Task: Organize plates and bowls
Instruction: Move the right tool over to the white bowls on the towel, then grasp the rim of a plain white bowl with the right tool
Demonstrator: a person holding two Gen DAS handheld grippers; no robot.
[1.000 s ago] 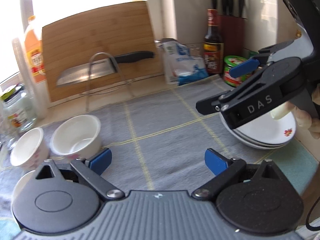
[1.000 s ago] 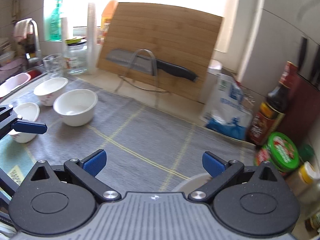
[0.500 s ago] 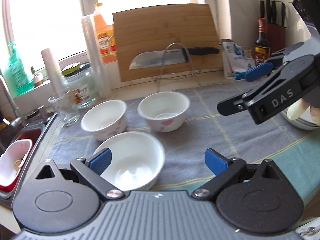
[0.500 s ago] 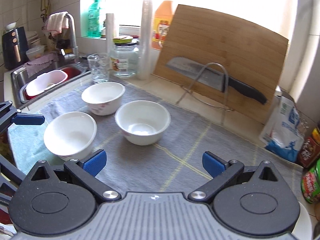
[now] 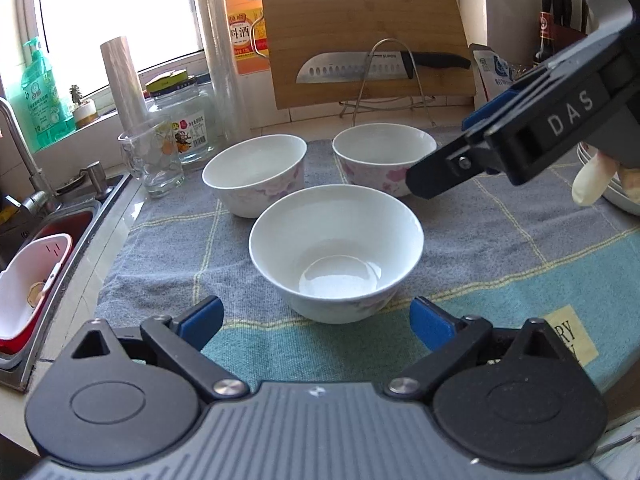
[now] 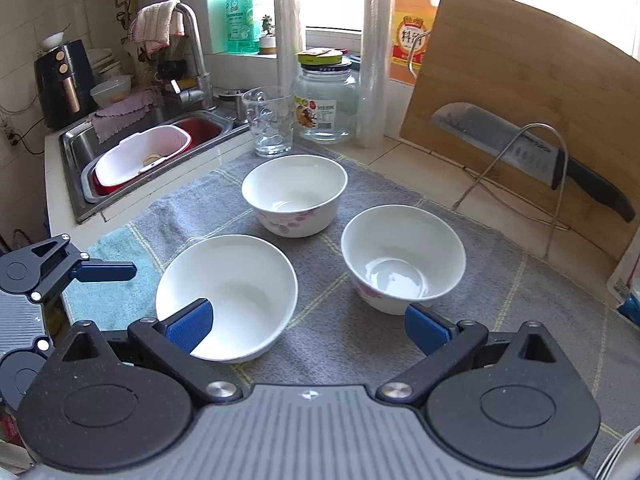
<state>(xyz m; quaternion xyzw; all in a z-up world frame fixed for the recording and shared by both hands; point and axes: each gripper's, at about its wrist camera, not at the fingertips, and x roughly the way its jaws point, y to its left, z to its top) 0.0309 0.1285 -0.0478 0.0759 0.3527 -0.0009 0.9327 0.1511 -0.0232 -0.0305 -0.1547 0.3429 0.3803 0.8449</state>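
Both wrist cameras have turned toward the sink since the earlier frames, so the three bowls now fill the middle of each view and the plates have slid to the edge.

Nearest, the left gripper [image 5: 314, 322] hangs with its blue-padded fingers spread wide and empty, just in front of the closest white porcelain bowl [image 5: 336, 258]. This bowl stands upright on the grey and teal checked cloth [image 5: 500, 248]. The right gripper [image 6: 308, 326] is also spread wide and holds nothing; its left pad overlaps the rim of that same bowl in the picture (contact I cannot tell).

Behind, two more white bowls with pink flowers stand side by side, the left one [image 5: 255, 174] and the right one [image 5: 384, 156], each apart from the others. At the far right edge lies the stack of white plates [image 5: 624, 200], mostly hidden.

Further back stand a clear drinking glass [image 5: 154, 160], a glass jar with yellow lid [image 5: 184, 120], and a bamboo cutting board [image 5: 368, 4] with a black-handled kitchen knife [image 5: 380, 66] on a wire rack.
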